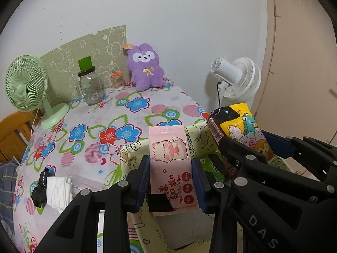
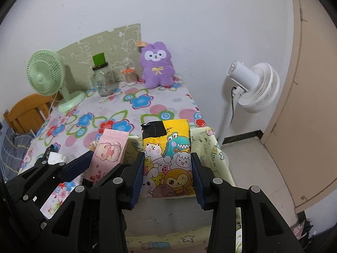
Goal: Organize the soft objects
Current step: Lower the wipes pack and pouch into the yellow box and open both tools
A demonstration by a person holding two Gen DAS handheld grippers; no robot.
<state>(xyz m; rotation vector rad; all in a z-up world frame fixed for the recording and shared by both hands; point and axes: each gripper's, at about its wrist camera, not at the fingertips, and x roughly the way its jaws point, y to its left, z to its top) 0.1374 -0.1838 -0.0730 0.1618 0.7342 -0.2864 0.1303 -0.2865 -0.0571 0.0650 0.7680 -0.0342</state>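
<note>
**Two soft packs held over the fabric bin**

The pink wipes pack (image 1: 171, 168) sits upright between the blue pads of the left gripper (image 1: 171, 181). Both pads press against its long edges, so the jaws are clamped on it. The pack carries a cartoon cat print and a black patch near its lower end. It hangs above the open fabric bin (image 1: 134, 147), a pale yellow-green container with cartoon line drawings.

The yellow tissue pack (image 2: 167, 160) is clamped in the same manner by the right gripper (image 2: 167, 179). Its pads bear on both sides of the pack. The pack shows a dinosaur, a bear and a monkey, with a black patch at its top corner. It also hangs over the bin, just beside the pink pack, to its right.

The bin stands at the near right corner of a table covered with a flowered cloth (image 1: 126, 105). A black wad (image 1: 40, 189) and a folded white tissue (image 1: 59, 189) lie on the cloth to the left of the bin.

At the far edge of the table, against the wall, stand a green desk fan (image 1: 25, 84), a glass jar (image 1: 90, 86), a small cotton-swab holder (image 1: 117, 81) and a purple plush toy (image 1: 145, 67). A white pedestal fan (image 2: 252, 86) stands on the floor to the right.
</note>
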